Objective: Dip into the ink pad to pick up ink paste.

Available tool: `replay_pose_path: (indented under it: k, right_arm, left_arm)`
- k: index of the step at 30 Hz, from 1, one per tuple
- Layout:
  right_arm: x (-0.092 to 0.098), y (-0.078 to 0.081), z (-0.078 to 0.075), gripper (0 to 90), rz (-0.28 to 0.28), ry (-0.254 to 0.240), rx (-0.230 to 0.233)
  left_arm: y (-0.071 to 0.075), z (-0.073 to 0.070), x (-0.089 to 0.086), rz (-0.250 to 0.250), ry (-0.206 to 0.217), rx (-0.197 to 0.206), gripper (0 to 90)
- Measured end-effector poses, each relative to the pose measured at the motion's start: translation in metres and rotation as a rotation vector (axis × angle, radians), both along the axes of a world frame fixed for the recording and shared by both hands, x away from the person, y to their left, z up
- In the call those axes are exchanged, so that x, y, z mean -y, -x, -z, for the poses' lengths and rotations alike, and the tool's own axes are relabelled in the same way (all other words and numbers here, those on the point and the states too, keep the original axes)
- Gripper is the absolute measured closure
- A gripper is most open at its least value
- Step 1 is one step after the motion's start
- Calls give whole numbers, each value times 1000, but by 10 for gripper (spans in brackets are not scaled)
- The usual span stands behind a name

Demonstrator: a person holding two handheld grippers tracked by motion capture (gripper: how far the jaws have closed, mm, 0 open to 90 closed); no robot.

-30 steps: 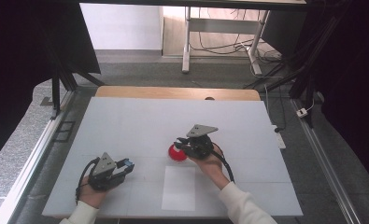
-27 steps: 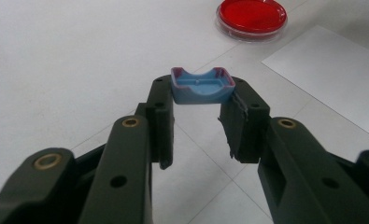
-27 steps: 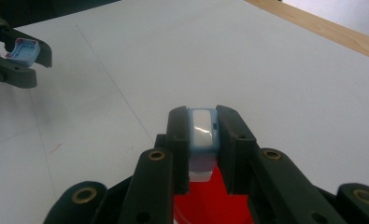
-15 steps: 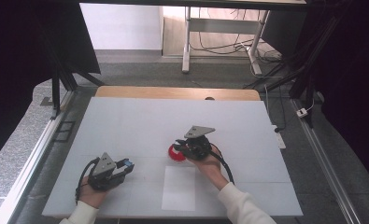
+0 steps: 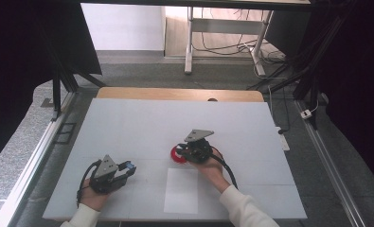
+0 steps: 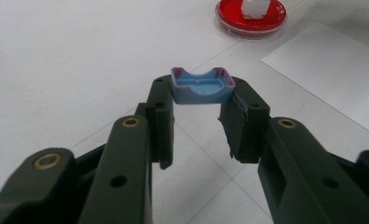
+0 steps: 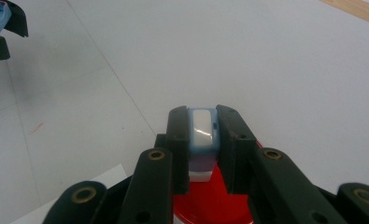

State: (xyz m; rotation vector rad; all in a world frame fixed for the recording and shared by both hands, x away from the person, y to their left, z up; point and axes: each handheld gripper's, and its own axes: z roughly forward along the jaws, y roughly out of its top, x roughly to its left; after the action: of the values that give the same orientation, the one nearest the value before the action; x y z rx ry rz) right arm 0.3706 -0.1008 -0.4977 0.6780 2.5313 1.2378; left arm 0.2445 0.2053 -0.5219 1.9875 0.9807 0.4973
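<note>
Stamping looked to be the step in hand: the right gripper [image 7: 202, 140] had its fingers clamped on a white-and-blue stamp over the red ink pad [image 5: 179, 154], while the left gripper [image 6: 198, 109] pinched its blue cap [image 6: 202, 87] above the tabletop [image 5: 137, 123], so pressing onto the white paper sheet [image 5: 182, 190] likely came next.

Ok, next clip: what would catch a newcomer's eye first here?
The red dish stands out mid-table on the white table, with the right hand-held gripper above it, clamped on a small pale blue-and-white block. Near the front left, the left hand-held gripper grips a blue tray-shaped piece. A white paper sheet lies at the front edge.
</note>
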Motion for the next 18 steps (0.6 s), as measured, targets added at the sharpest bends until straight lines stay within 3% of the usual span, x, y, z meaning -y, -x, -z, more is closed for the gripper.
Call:
replay_pose_path:
  k: [11, 18]
  right_arm:
    - [-2, 0, 3, 755, -4, 32, 1]
    - [-2, 0, 3, 756, 0, 24, -10]
  left_arm:
    - [0, 0, 0, 1, -4, -2, 651]
    - [0, 1, 1, 4, -4, -5, 650]
